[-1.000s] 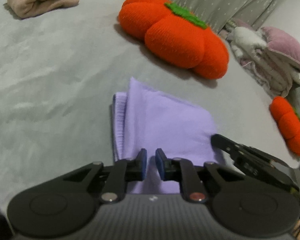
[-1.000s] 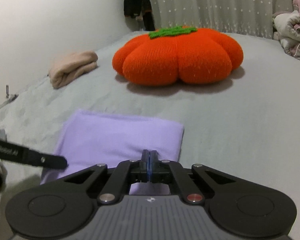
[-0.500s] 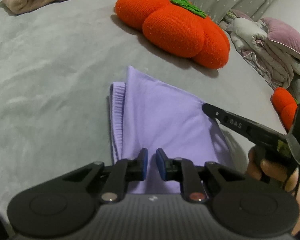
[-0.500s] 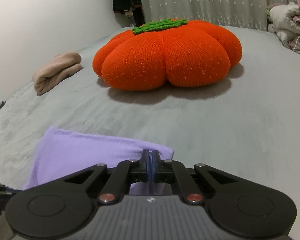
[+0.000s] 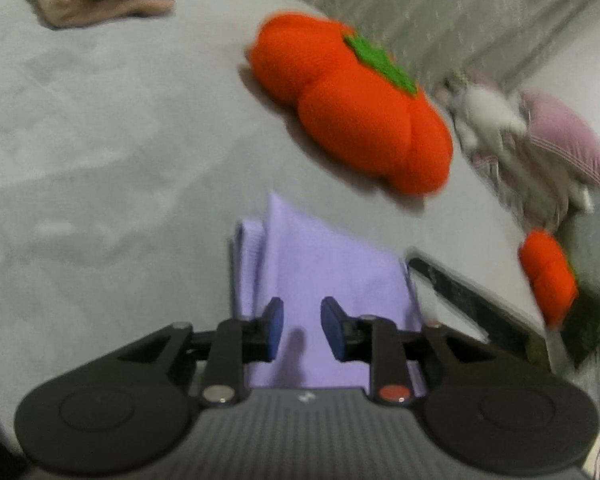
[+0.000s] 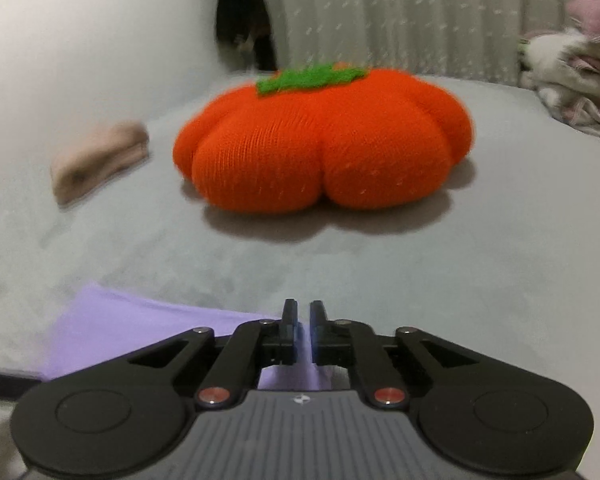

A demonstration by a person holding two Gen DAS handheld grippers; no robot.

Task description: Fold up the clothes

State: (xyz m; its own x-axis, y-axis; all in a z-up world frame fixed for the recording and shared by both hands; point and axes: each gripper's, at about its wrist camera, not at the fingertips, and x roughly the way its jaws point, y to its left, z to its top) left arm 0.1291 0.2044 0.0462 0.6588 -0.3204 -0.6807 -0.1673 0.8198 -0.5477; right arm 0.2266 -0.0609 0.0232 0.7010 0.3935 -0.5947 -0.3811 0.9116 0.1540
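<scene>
Both grippers sit over the folded purple cloth (image 5: 320, 264) on the bed (image 5: 100, 140). Left gripper (image 5: 302, 332) jaws have just been opening, apart, nothing clamped. Right gripper (image 6: 304, 320) jaws have just cracked open, narrow gap, empty.

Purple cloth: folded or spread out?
Folded. The purple cloth lies as a compact rectangle, a second layer's edge showing along its left side.

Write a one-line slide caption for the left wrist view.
Left gripper opening above a folded lilac cloth on the bed.
</scene>
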